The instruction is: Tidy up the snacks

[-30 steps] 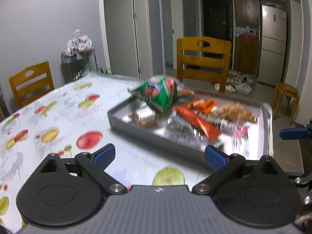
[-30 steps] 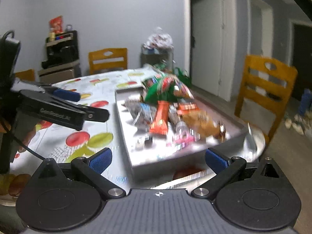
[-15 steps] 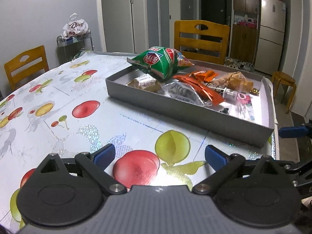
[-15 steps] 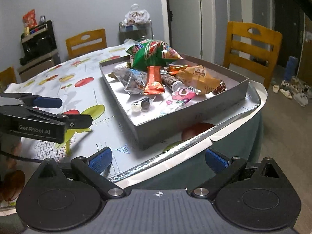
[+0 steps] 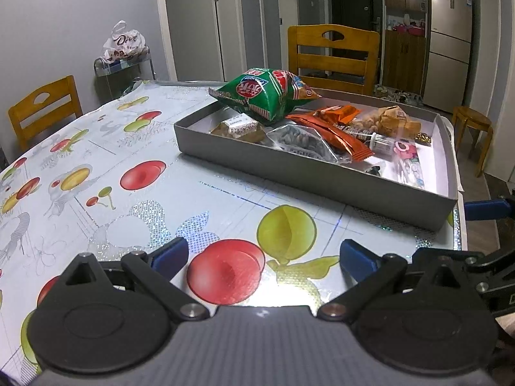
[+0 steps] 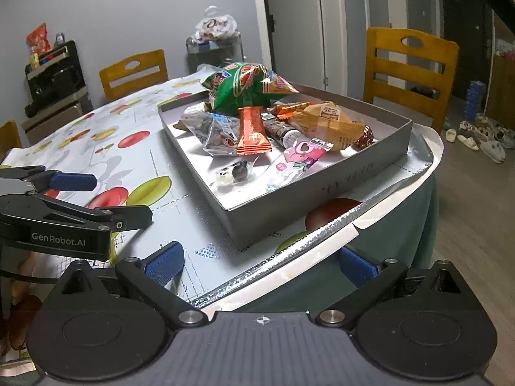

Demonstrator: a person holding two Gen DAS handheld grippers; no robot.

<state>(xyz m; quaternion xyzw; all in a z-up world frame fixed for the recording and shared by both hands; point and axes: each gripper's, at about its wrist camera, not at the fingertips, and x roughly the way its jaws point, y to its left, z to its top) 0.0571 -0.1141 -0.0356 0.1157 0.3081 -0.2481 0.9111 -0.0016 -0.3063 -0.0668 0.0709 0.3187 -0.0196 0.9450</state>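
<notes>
A grey tray [image 5: 289,167] [image 6: 370,157] on the fruit-print table holds several snacks. A puffed green chip bag [image 5: 264,91] [image 6: 241,85] lies at its far end. Nearer are an orange bar [image 6: 252,128] [image 5: 331,135], a clear packet of dark pieces [image 6: 219,135], a tan packet [image 6: 328,122] [image 5: 392,120] and a pink packet [image 6: 302,154]. My left gripper [image 5: 262,257] is open, low over the table, short of the tray. My right gripper [image 6: 260,262] is open at the table's rim, below the tray's near corner. Nothing sits between either pair of fingers.
The left gripper [image 6: 70,199] shows at the left of the right wrist view. Wooden chairs [image 5: 331,54] [image 5: 42,109] stand around the table [image 5: 96,167]. A small cart with a white bag [image 5: 124,48] is by the wall. A stool [image 5: 473,135] and a fridge [image 5: 450,38] are at the right.
Both grippers have pulled back from the tray and lowered; the tray now looks farther off. The snacks have not moved. Both pairs of fingers stay open.
</notes>
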